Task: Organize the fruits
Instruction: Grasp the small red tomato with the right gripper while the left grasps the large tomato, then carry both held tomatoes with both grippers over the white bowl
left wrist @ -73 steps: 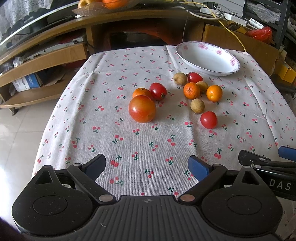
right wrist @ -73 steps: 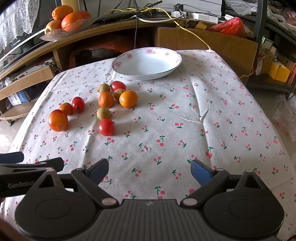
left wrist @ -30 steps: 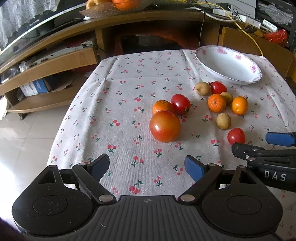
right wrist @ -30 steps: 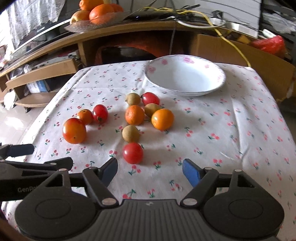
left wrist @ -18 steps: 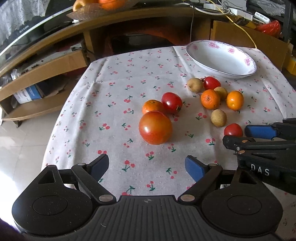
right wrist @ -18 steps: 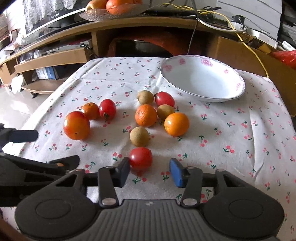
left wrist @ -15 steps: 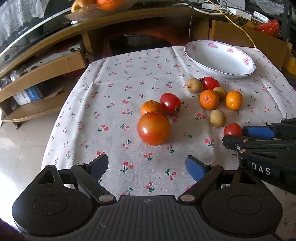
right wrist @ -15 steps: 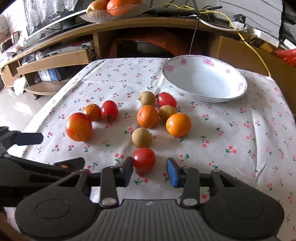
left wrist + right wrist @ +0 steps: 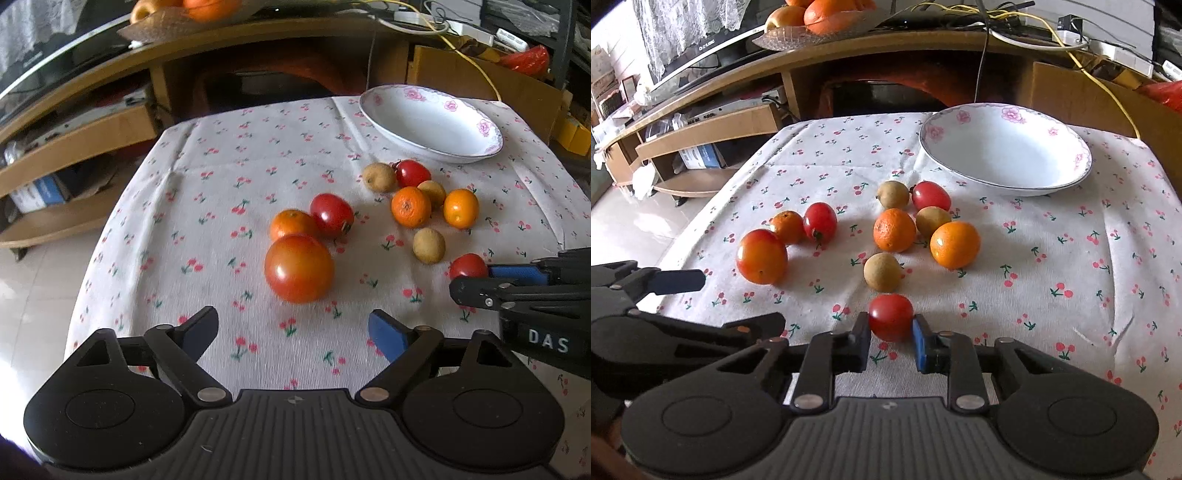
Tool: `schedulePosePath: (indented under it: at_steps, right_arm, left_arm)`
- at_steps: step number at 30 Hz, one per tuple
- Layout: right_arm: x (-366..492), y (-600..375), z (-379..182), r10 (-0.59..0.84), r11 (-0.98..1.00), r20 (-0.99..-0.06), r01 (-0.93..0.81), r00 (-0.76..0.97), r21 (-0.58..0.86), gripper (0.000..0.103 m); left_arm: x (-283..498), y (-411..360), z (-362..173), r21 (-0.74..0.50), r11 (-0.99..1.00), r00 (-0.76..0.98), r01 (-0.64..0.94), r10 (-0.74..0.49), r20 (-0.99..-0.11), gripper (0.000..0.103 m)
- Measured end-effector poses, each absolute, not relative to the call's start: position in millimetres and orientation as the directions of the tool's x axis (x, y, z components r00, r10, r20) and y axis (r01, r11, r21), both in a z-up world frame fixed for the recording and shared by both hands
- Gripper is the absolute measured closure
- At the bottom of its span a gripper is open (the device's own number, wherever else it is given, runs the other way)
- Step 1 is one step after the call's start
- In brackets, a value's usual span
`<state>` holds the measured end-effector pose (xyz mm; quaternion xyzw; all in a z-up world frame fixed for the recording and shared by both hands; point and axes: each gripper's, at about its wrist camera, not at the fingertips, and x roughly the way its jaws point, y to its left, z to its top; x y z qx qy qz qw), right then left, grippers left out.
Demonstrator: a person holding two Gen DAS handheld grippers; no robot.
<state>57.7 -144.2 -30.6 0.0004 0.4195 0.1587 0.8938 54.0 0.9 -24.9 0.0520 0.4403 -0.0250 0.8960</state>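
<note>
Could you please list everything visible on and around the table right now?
small tomato: 1, red, between right gripper's fingers
large tomato: 1, orange-red, left
other red tomatoes: 2, mid-table
oranges: 3, orange, mid-table
brown fruits: 3, tan, mid-table
bowl: 1, white, floral rim, far right, empty
tablecloth: 1, white, cherry print
fruit dish: 1, on the shelf behind
left gripper: open, empty
right gripper: closed around the small tomato

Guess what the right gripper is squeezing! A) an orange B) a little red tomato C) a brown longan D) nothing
B: in the right wrist view, the right gripper has both pads against the small red tomato nearest the camera, on the cloth.
</note>
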Motion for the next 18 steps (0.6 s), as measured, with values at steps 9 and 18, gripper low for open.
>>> schedulePosePath:
  at_steps: [9, 18]
  right_arm:
    - [58.8, -148.8, -29.3, 0.287, 0.952, -0.753, -0.264, 0.592, 0.155, 0.071]
    - [59.5, -149.3, -30.1, 0.284, 0.953, -0.76, -0.256, 0.585, 0.159, 0.071]
  left_arm:
    - [76.6, 10.9, -28.5, -0.031, 0.998, 0.593, 0.055, -0.058, -0.803, 0.034]
    - [81.4, 7.6, -26.1, -0.026, 0.997, 0.596, 0.07, -0.063, -0.801, 0.053]
